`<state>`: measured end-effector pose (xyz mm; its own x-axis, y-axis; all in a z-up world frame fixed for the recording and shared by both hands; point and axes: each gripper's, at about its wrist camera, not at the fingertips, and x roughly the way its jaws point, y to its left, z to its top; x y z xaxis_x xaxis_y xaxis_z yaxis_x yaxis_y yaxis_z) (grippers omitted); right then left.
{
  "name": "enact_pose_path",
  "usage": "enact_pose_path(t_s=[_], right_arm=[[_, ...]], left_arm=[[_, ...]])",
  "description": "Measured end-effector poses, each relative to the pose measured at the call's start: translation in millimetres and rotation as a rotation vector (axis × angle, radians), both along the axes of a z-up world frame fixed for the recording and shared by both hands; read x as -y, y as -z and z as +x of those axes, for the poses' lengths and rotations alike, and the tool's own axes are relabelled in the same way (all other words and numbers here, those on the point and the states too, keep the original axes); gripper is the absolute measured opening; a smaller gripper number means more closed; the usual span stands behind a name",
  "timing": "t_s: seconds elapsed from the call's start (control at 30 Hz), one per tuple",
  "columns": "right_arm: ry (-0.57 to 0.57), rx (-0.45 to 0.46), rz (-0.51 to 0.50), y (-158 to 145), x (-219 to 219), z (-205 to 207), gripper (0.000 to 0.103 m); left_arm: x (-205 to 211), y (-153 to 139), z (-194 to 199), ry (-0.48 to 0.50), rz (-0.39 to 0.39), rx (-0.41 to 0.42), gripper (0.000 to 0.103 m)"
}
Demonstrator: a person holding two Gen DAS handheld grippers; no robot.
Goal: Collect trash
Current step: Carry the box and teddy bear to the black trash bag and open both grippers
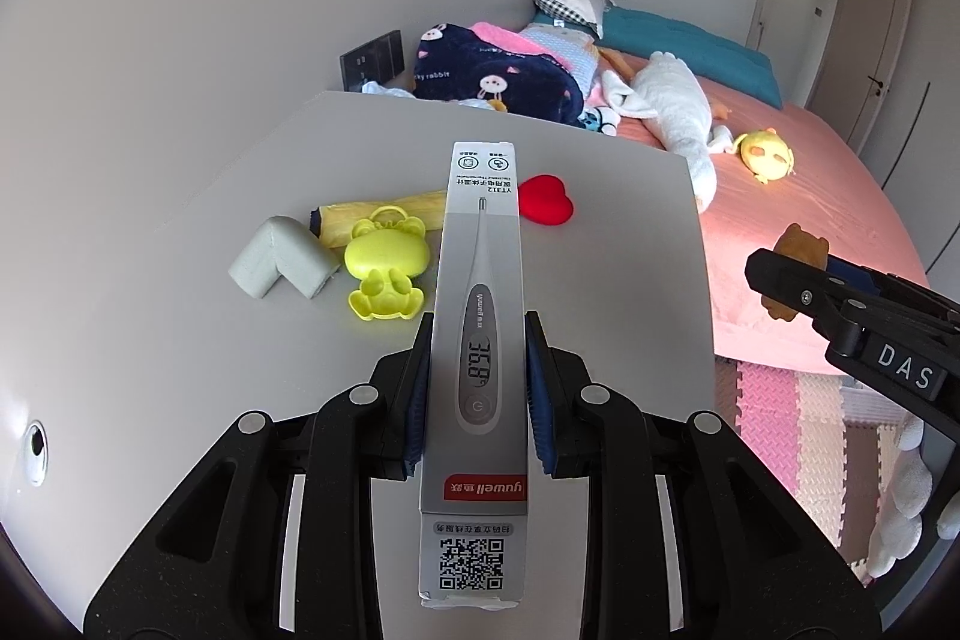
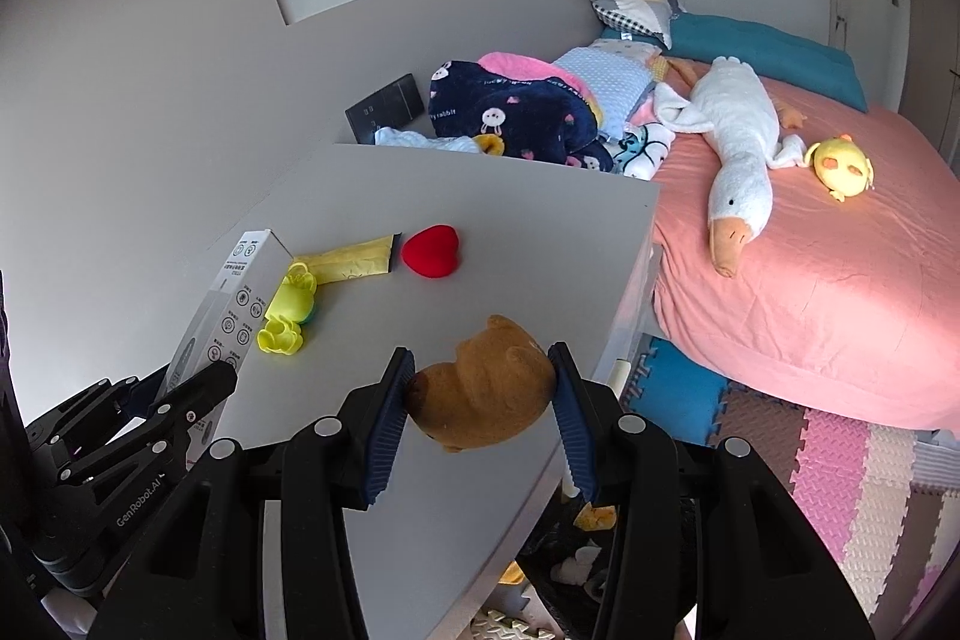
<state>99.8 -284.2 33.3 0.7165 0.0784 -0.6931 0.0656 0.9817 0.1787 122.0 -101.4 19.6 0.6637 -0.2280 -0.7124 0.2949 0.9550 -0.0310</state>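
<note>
On the grey table (image 1: 180,370), a red heart (image 1: 546,207), yellow frog mould (image 1: 387,268) and foam corner (image 1: 282,265) are left. The thermometer box (image 1: 477,340) is pinched by the left gripper (image 1: 478,334); the brown plush bear (image 2: 486,388) is clamped by the right gripper (image 2: 483,376).

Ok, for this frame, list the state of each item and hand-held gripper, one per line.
Left hand-held gripper: shut on thermometer box.
Thermometer box: gripped mid-length, lifted above the table.
Right hand-held gripper: shut on brown plush.
Brown plush: pinched between the pads, off the table.
Red heart: lying on table.
Yellow frog toy: lying on table.
Grey corner guard: lying on table.
</note>
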Motion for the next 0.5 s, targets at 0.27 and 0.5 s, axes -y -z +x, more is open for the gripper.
enact_pose_path(t_s=[0.27,0.5], right_arm=[[0.049,0.024,0.001,-13.1,28.0,-31.3,0.047],[0.094,0.038,-0.010,-20.5,50.4,-55.8,0.048]], left_arm=[[28.9,-7.0,-21.2,0.049,-0.005,0.006,0.027],[55.9,-9.0,-36.5,0.097,-0.007,0.005,0.027]])
